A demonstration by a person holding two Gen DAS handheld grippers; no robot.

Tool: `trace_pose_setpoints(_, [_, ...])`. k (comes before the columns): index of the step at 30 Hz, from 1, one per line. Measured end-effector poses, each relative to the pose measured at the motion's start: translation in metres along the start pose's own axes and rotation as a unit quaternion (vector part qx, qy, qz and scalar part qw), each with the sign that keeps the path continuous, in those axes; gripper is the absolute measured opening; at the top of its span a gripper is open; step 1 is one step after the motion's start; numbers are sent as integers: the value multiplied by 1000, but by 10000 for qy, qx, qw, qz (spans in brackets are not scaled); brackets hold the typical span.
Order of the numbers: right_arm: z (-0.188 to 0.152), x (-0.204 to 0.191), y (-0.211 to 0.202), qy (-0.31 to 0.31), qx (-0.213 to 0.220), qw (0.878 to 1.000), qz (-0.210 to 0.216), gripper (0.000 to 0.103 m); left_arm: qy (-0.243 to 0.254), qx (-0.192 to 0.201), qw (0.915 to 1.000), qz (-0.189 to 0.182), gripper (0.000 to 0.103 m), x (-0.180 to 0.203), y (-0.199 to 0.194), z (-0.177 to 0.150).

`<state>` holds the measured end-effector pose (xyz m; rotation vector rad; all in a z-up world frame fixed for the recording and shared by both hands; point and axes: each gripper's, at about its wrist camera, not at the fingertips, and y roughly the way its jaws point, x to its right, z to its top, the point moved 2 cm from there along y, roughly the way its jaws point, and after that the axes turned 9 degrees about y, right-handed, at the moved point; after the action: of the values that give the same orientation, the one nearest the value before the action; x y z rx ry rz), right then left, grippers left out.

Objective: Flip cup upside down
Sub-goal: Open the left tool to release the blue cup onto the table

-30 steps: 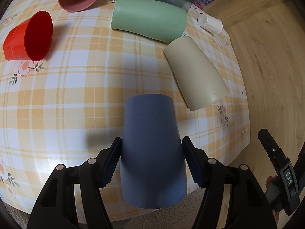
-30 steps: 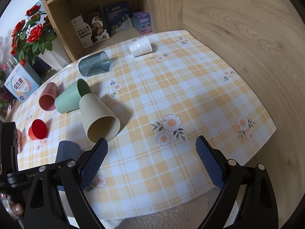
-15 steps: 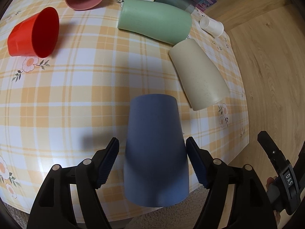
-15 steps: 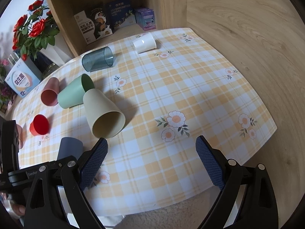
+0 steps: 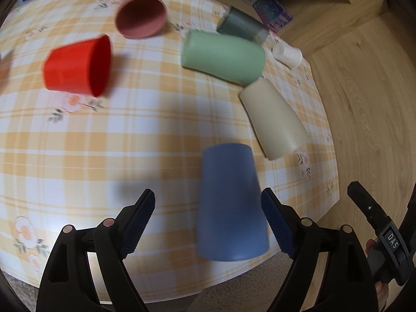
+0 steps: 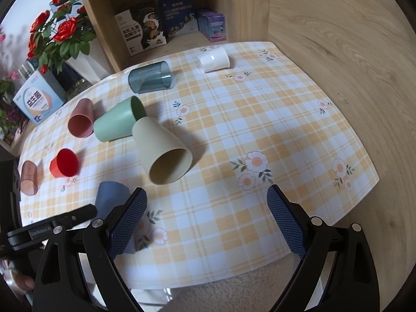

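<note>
At the near table edge, blue cup (image 5: pixel 230 202) stands upside down, closed base up, rim on the checked tablecloth (image 5: pixel 145 135). Left gripper (image 5: pixel 208 223) jaws spread wide, holding nothing; the cup sits between them, close to the right finger, clear gap on the left one. Right gripper (image 6: pixel 206 221) also wide open and empty, hanging over the front of the table with bare cloth between its pads. Just behind the blue cup, cream cup (image 6: pixel 161 150) lies on its side, mouth toward the right wrist camera. Its base end touches or nearly touches the green cup (image 6: pixel 118 123), also lying down. Left of these: red cup (image 6: pixel 64 163), pink cup (image 6: pixel 81 121), both tipped. Further back, a grey translucent cup (image 6: pixel 150 77) and white cup (image 6: pixel 214 59) on their sides. Beyond, wooden shelf with boxes (image 6: pixel 166 26), red roses (image 6: pixel 56 35) at far left.
</note>
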<state>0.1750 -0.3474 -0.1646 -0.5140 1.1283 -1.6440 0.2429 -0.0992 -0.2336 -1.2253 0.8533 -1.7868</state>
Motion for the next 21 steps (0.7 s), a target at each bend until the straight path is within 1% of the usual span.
trace_pose_setpoints(2, [-1,-4,-1,-20,-24,10000,30,90,14,132,9999,70,82,-7,-12,0])
trace_pose_setpoints(6, [-3,-15,-4,-118,-50,9997,184,90,187,556,9975,381,90,-24,-42,0])
trace_pose_setpoints(8, [-3,-20,-4,-152,-95,9993,327,90,230,801,9944,646,95,-37,-61,-2])
trace_pose_setpoints(11, [-3,-28,-1,-149,-276,9974,647,90,284,1093,9876,1087,97,-55,-84,-8])
trace_pose_setpoints(14, [-2,-42,6,-260,-487,9948,859,91,331,1300,9801,1461,97,-68,-102,-16])
trace_pose_setpoints(17, [0,-65,19,-493,-844,9891,1102,91,337,1454,9755,1615,97,-79,-115,-24])
trace_pose_setpoints(20, [-3,-89,34,-693,-1292,9811,1262,90,353,1790,9660,1829,97,-84,-128,-32])
trace_pose_setpoints(21, [-4,-95,38,-747,-1392,9792,1275,90,340,1848,9640,1880,97,-86,-130,-32])
